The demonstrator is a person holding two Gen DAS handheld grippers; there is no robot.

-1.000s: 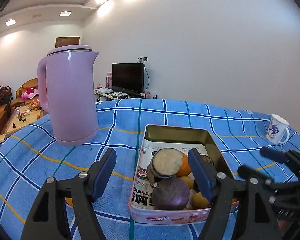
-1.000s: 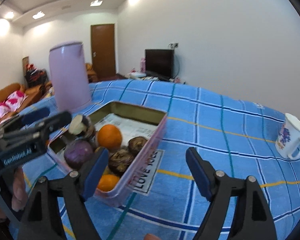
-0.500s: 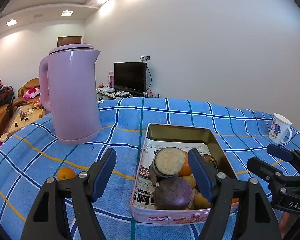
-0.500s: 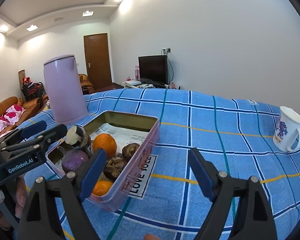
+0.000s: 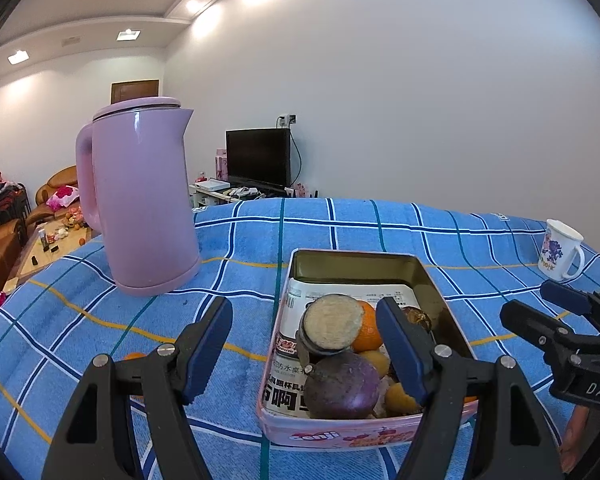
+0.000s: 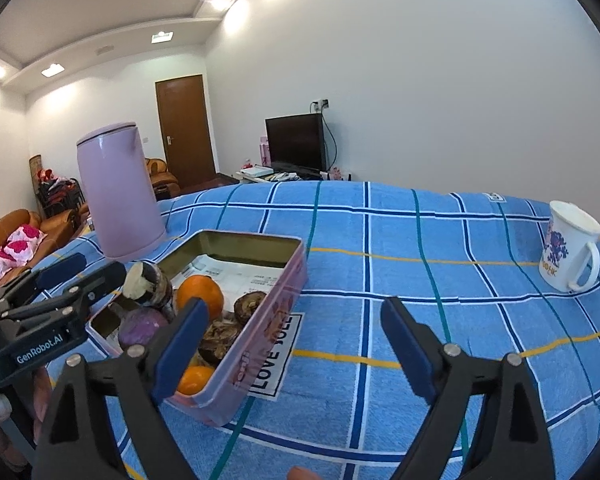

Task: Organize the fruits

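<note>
Inside, tin holds orange, purple fruit.

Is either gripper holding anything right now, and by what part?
Nothing is held: the left gripper and right gripper both have open, empty jaws.

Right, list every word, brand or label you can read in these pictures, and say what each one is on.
"GenRobot.AI": on the left gripper, seen in the right wrist view.
"DAS": on the right gripper, cut off at the edge of the picture.
"LOVE JOEL": on a white label on the blue cloth beside the tin; the last letters are unsure.
Printed paper lining in the tin: Chinese print, too small to read.
Mug: lettering too blurred.
</note>
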